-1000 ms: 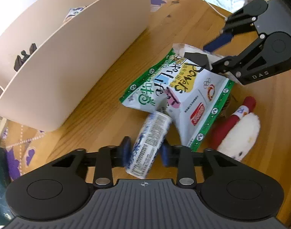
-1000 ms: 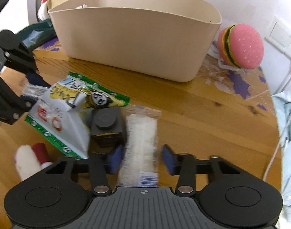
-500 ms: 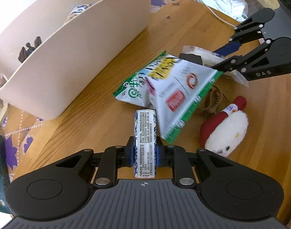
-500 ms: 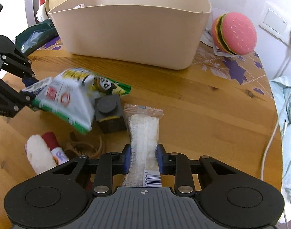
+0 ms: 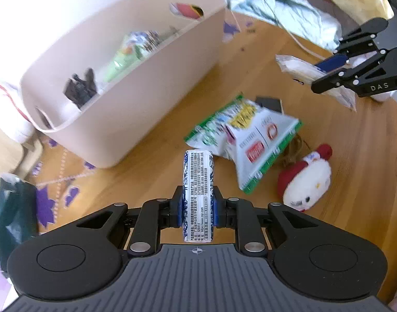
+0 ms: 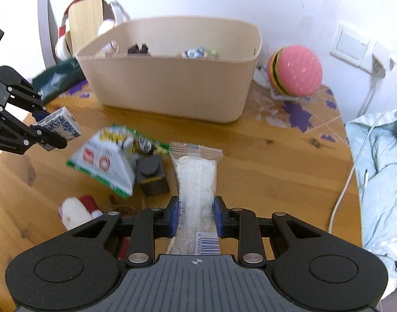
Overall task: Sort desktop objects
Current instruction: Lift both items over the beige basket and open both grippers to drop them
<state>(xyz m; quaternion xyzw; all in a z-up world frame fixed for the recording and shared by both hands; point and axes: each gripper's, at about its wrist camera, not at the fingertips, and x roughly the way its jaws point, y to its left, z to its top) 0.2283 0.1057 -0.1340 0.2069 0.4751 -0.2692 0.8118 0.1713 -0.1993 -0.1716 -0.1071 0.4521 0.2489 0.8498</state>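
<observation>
My left gripper [image 5: 197,209] is shut on a blue-and-white tissue pack [image 5: 197,182] and holds it above the wooden table; the pack also shows in the right wrist view [image 6: 60,127]. My right gripper [image 6: 195,215] is shut on a clear-wrapped white snack bar [image 6: 197,182], also lifted; the bar also shows in the left wrist view [image 5: 302,71]. A beige bin [image 6: 172,88] with several items inside stands at the back [image 5: 136,98]. A green-and-white snack bag [image 5: 247,140], a black cube [image 6: 151,175] and a red-and-white plush [image 5: 306,179] lie on the table.
A pink burger toy [image 6: 294,74] sits right of the bin. A pale cloth with a white cable [image 6: 377,171] lies at the table's right edge. A dark green bag [image 6: 59,79] lies left of the bin. Headphones [image 6: 63,36] hang behind it.
Both grippers closed on their items and lifted them off the table. The snack bag shifted and settled back onto the table.
</observation>
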